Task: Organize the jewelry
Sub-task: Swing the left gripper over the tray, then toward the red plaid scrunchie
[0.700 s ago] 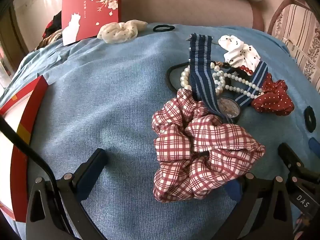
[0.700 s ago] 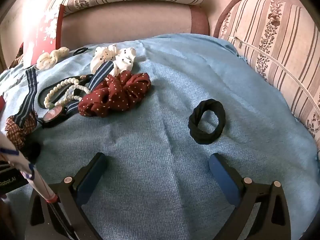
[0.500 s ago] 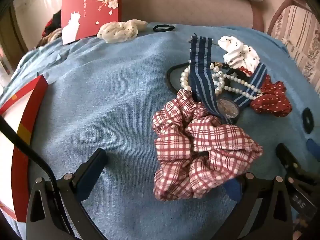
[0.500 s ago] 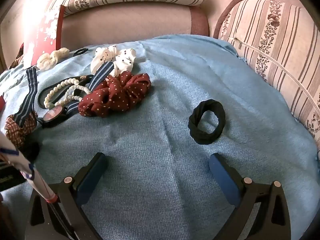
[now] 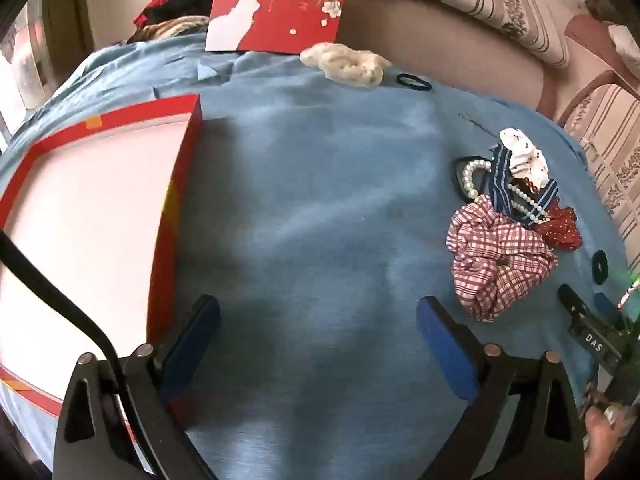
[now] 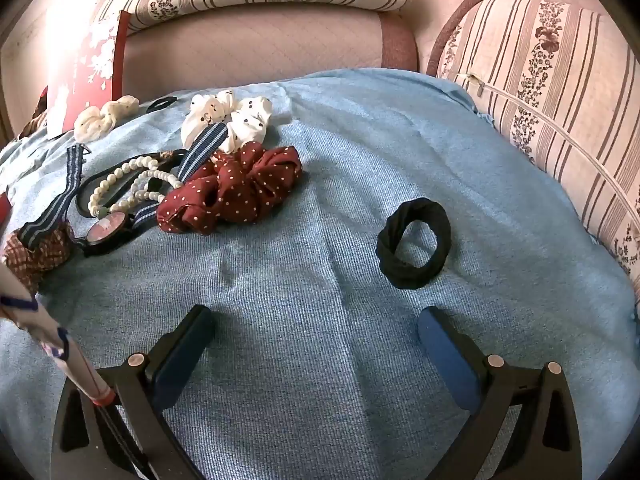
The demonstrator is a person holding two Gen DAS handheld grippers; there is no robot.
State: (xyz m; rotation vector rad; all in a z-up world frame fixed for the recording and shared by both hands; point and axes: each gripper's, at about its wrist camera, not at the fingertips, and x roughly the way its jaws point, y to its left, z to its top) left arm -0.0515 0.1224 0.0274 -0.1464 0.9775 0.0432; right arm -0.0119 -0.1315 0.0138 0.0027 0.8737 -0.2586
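A light-blue knitted blanket [image 6: 328, 264] is spread over a cushioned sofa seat and carries everything. At its left edge a shallow red cardboard box with a pale lining [image 5: 80, 216] lies open and holds nothing that can be seen; a red card printed with white blossoms and a cat [image 5: 276, 4] is propped at the far edge, with a cream scrunchie [image 5: 346, 65] and a thin black hair tie [image 5: 414, 82] just beside it. Toward the right side a tangle is gathered: a red-and-white plaid fabric scrunchie [image 5: 498, 262], a dark red polka-dot scrunchie [image 6: 236, 192], a white dotted scrunchie [image 6: 228, 122], a navy striped strap with a round watch face [image 6: 108, 228], and a string of white pearl beads [image 6: 120, 184], all touching or overlapping. A thick black twisted hair band [image 6: 414, 248] lies apart, nearer the right edge. The left tool [image 5: 318, 324] is held spread over bare blanket beside the box, gripping nothing; the right tool [image 6: 316, 332] is likewise spread and empty, short of the black band. From here, trouble would likely come from the tangle: if the plaid scrunchie were lifted, the strap lying across it could be dragged along and the pearls pulled with it. The soft blanket could also be pinched together with any thin item.
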